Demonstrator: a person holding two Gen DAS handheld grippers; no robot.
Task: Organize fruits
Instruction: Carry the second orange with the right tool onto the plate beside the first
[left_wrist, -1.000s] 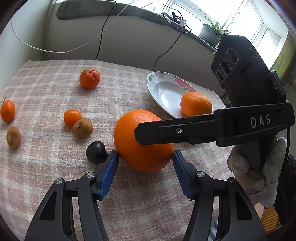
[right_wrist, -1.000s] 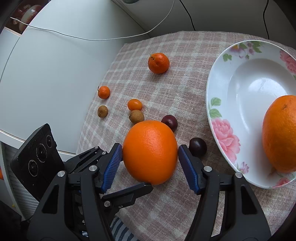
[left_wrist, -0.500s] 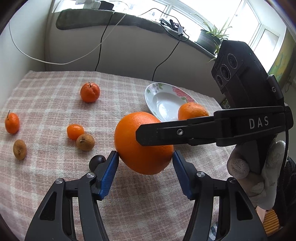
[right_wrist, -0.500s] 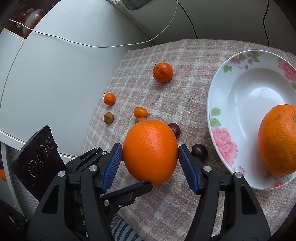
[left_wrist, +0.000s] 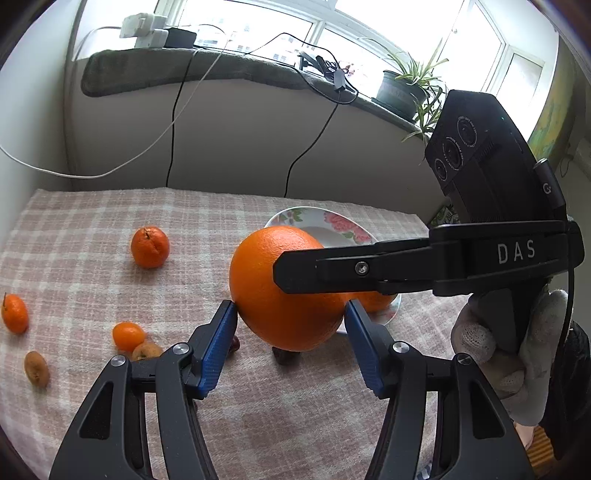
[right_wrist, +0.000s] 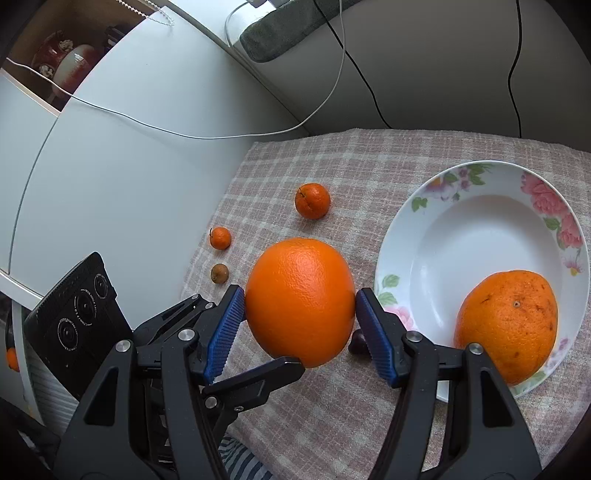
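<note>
Checked cloth (right_wrist: 369, 166) — "DAS" on right gripper (left_wrist: 291, 334) gripping orange (right_wrist: 300, 301).

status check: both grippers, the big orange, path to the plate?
Left gripper and right gripper both shut on big orange, lifted off the cloth. Plate close right, one orange inside. Nothing blocking.

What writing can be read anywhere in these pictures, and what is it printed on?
"DAS": white capitals on the black body of the right gripper, seen in the left wrist view.
"G": a single white letter or logo on the side of the black camera unit above it.
Fine print rings that unit's three lenses: too small to read.
Nothing is legible in the right wrist view.
</note>
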